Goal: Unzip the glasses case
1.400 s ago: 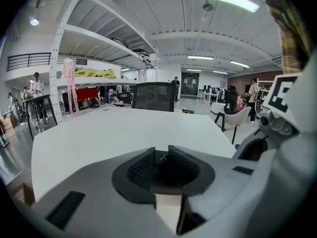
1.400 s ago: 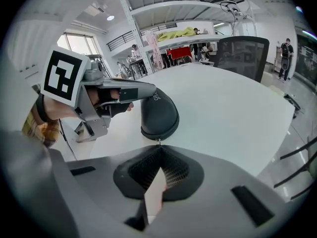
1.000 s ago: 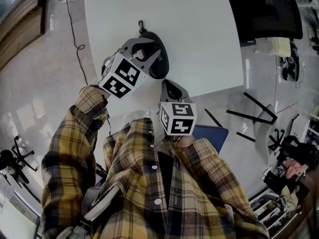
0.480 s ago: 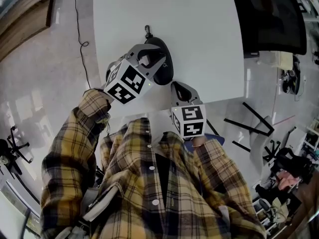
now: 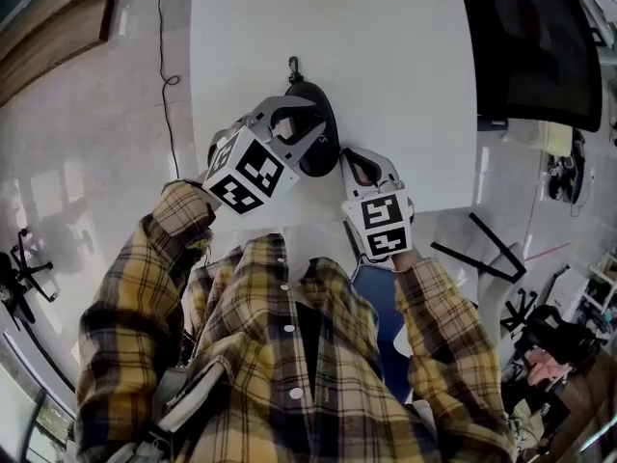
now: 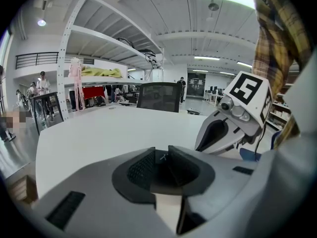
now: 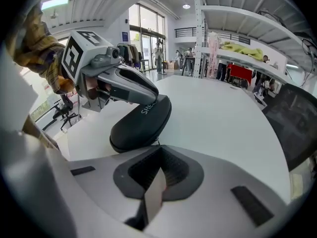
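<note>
— Right gripper (image 7: 159, 148): jaws pressed together, apparently on the thin zip pull (image 7: 157, 142) at the near end of the glasses case (image 7: 141, 123), which lies on the white table (image 7: 223, 113)

— And the left gripper (image 6: 158, 155)?

— Laid across the case's top, probably to pin it against the tug; its jaws stand narrowly apart, holding nothing. Both plaid sleeves (image 5: 145, 287) bend close to the chest, the left reaching farther out

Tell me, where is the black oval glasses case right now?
In the head view, the black oval glasses case lies on the white table near its front edge, partly beneath the left tool, with the right tool just right of it.
</note>
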